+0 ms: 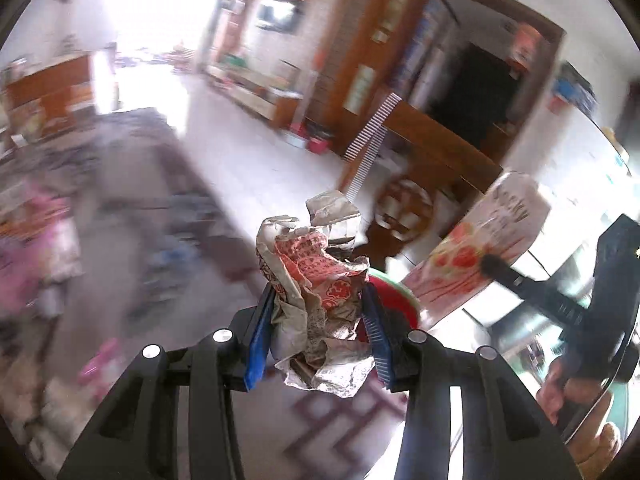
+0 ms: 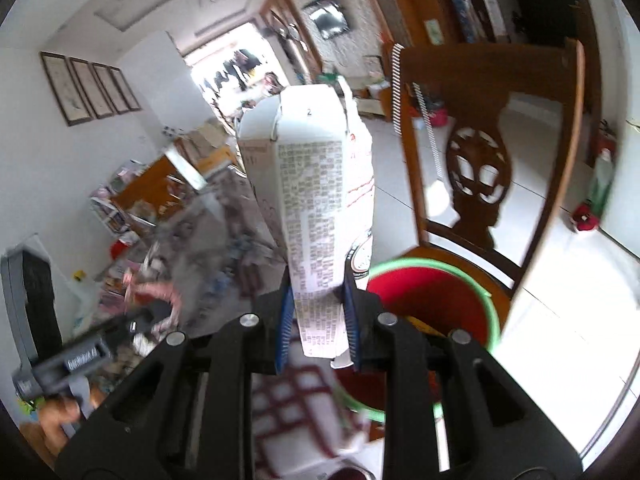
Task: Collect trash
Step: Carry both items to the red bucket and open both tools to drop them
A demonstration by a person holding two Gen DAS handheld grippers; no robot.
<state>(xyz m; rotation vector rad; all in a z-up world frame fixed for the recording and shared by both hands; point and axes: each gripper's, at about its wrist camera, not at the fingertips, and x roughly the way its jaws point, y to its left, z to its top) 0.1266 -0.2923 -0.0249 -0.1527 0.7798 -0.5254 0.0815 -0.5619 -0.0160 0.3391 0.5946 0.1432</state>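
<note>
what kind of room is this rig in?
Probably a lived-in home's living or dining room: a carved wooden chair, framed pictures on the wall, a wall TV. Both grippers hold trash near a red bin.

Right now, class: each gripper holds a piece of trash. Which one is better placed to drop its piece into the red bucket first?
Probably the right gripper: its carton hangs beside the red bucket, whose mouth opens just below. The left gripper sees only a sliver past its crumpled wrapper.
</note>
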